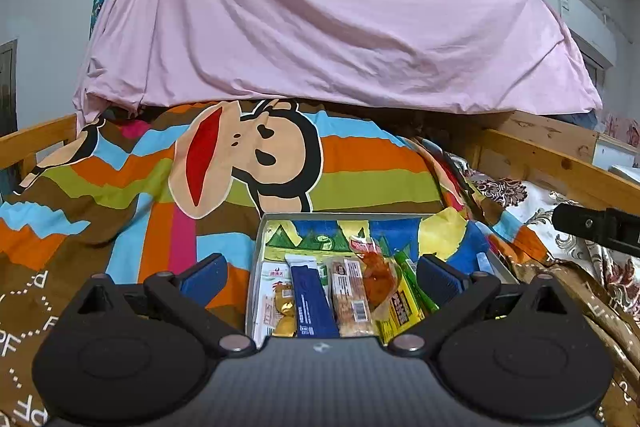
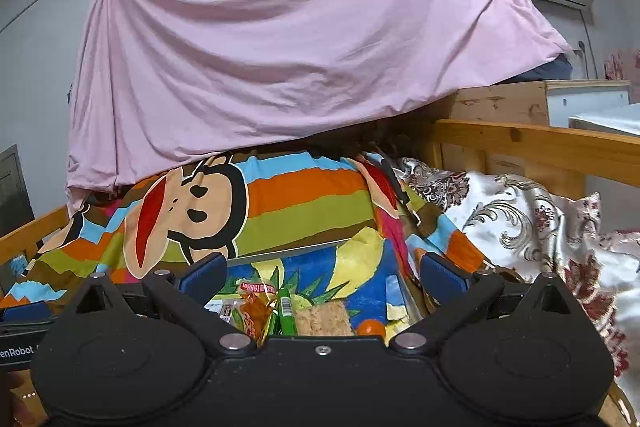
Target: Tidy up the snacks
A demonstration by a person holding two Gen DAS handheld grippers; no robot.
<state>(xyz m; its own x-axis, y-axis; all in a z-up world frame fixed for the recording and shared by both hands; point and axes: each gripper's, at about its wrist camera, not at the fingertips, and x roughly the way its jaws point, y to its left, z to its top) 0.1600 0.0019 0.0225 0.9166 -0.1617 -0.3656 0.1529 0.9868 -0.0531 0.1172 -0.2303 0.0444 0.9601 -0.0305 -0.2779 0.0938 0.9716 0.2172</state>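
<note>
Both grippers [image 1: 322, 277] [image 2: 322, 277] gape empty above the box's [image 1: 256, 267] rim.

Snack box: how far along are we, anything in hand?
Looks mostly done: the box already holds a row of packets, including the blue bar, a cereal bar and green sticks. Nothing in hand: the left claw and right claw both hang open and empty over it. No loose snacks show on the quilt, so what's left can't be judged.

Home bedroom, wooden bed frame [image 2: 536, 143], cartoon quilt [image 1: 248, 163], pink sheet [image 1: 320, 7]
</note>
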